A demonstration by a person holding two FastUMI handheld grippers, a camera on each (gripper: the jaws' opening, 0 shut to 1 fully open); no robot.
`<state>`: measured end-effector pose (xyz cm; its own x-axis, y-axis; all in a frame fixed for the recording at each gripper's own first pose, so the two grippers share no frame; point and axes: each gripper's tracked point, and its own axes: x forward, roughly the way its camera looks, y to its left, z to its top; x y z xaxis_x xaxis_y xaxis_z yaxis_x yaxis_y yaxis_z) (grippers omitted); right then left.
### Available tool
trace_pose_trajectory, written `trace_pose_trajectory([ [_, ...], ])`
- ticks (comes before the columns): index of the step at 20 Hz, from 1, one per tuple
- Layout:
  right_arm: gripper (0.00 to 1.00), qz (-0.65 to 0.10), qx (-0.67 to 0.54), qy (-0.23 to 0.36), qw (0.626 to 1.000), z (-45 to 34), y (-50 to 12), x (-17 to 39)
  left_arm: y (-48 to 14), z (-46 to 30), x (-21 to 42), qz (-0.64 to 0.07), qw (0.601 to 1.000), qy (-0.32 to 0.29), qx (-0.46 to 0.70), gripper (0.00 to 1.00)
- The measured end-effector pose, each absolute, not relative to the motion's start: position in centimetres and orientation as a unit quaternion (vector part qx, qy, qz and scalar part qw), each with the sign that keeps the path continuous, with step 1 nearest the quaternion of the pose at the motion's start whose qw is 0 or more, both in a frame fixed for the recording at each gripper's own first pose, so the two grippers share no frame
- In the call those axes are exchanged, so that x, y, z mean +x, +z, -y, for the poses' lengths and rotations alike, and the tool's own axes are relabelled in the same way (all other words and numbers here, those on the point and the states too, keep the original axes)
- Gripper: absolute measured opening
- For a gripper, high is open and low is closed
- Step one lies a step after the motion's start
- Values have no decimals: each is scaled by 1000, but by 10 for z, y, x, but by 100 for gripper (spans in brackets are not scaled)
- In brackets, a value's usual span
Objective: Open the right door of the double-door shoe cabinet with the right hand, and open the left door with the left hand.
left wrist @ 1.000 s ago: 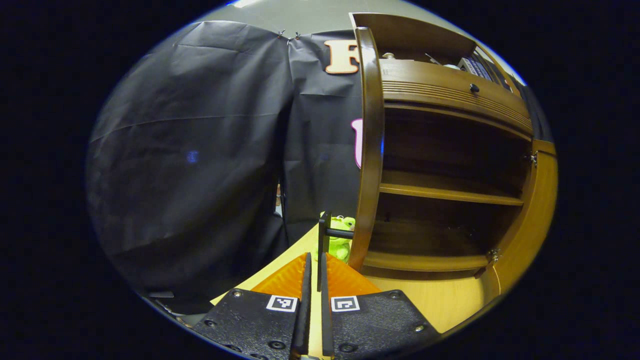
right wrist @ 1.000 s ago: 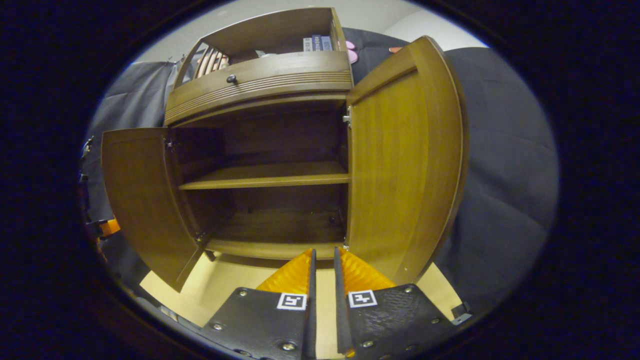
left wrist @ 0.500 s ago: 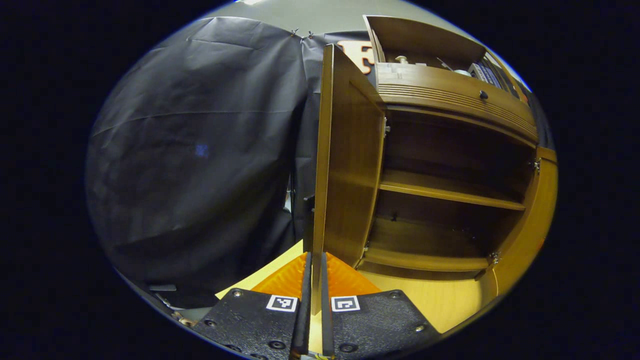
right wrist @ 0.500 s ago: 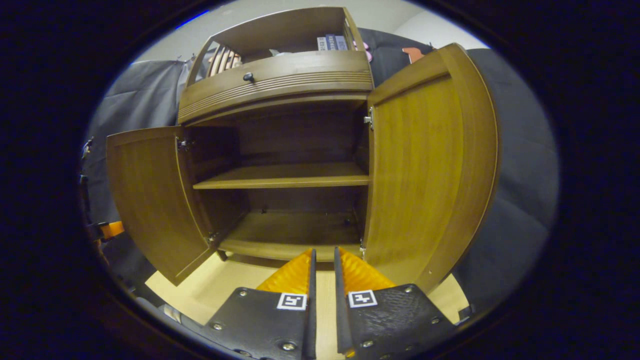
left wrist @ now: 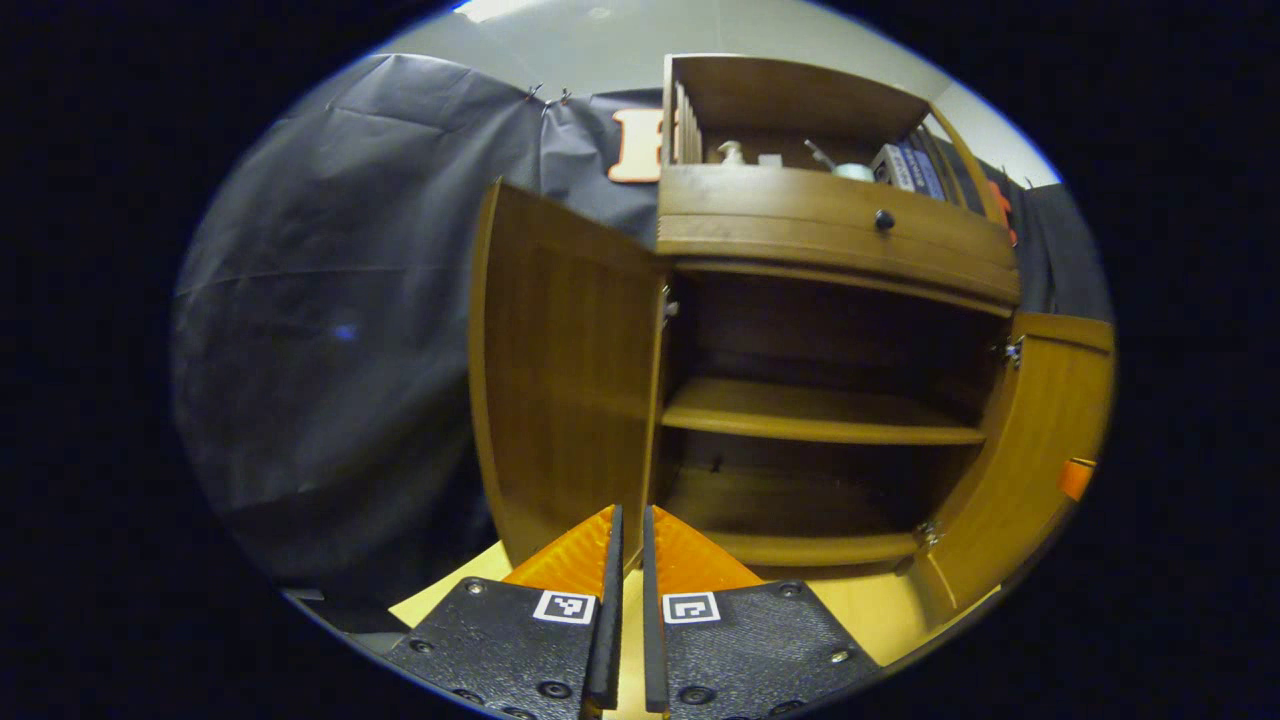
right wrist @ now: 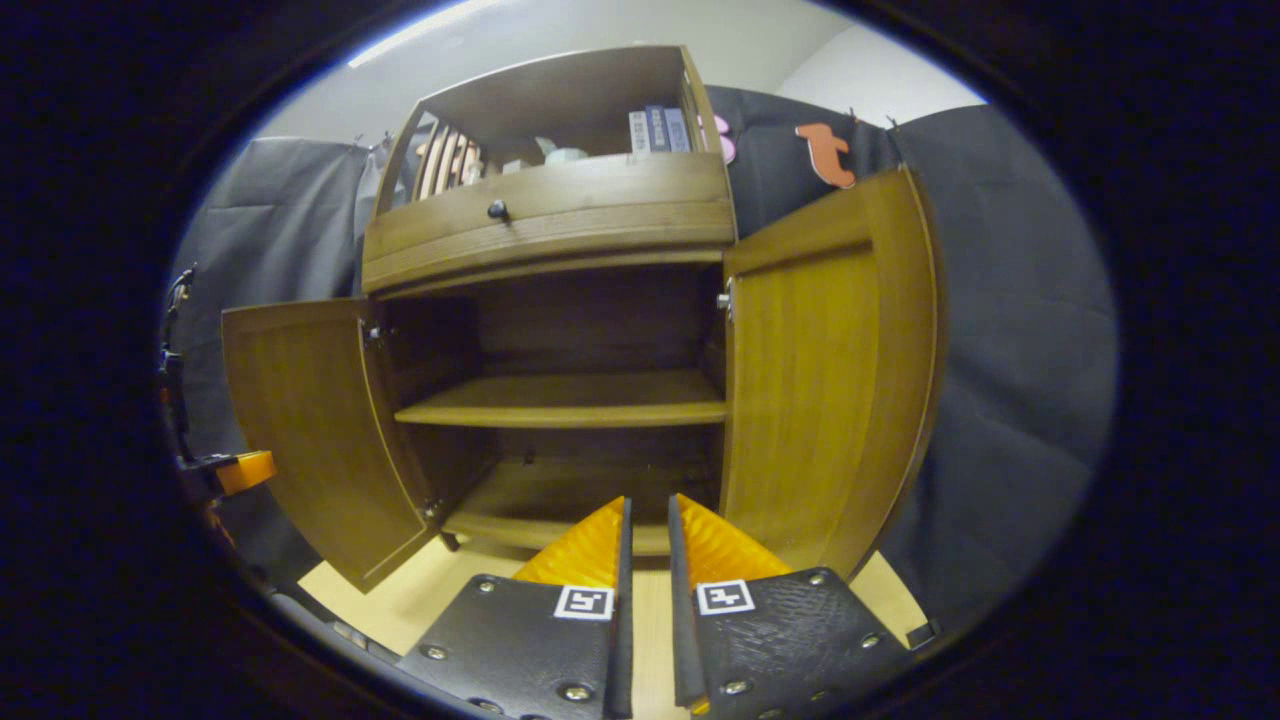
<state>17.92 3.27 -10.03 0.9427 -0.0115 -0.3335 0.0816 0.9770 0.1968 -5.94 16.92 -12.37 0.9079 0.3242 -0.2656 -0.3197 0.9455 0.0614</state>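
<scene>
Half a second ago the left gripper [left wrist: 626, 560] had the edge of the left door [left wrist: 565, 370] between its fingers; now it has let go and moved back, and its fingers stand almost together with nothing between them. The left door stands just ahead of the gripper, a little to its left, swung fully open. In the right gripper view the shoe cabinet [right wrist: 560, 400] sits a little lower and farther than before.

The right gripper [right wrist: 646, 560] points straight at the open cabinet, fingers nearly closed on nothing. The right door [right wrist: 820, 370] stands open just ahead to its right. The inner shelf [right wrist: 565, 400] is bare. Above it is a drawer with a dark knob [right wrist: 496, 210].

Books stand in the top compartment [right wrist: 560, 110]; their writing is too small to read.
</scene>
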Motion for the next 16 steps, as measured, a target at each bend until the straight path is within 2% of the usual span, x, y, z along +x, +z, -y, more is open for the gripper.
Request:
trace_pose_trajectory([
  [3, 16, -119, 97, -31, 988, -24, -58, 181, -84, -142, -45, -99, 986, 133, 14, 11],
  [4, 16, -104, 92, -32, 990, -24, -43, 181, -71, -132, -40, -90, 988, 122, 16, 2],
  [5, 16, -89, 89, -32, 992, -24, -29, 181, -60, -123, -37, -80, 990, 111, 18, 19],
  [6, 16, -75, 85, -31, 993, -25, -15, 181, -49, -114, -34, -69, 992, 101, 23, 19],
  [7, 16, -62, 82, -30, 994, -26, -4, 180, -38, -108, -37, -59, 993, 94, 29, 11],
  [8, 16, -51, 79, -29, 995, -28, 6, 179, -32, -98, -38, -52, 995, 80, 32, 19],
  [9, 16, -44, 79, -31, 995, -29, 12, 176, -27, -89, -36, -48, 996, 68, 32, 18],
  [11, 17, -30, 83, -23, 996, -37, 23, 176, -20, -76, -33, -41, 997, 53, 25, 31],
  [13, 23, -23, 84, -20, 996, -42, 26, 174, -19, -70, -34, -39, 998, 46, 20, 62],
  [14, 26, -23, 85, -19, 996, -44, 26, 174, -18, -69, -34, -37, 998, 48, 21, 73],
  [16, 50, -31, 91, -13, 995, -50, 23, 173, -17, -72, -34, -34, 998, 52, 28, 94],
])
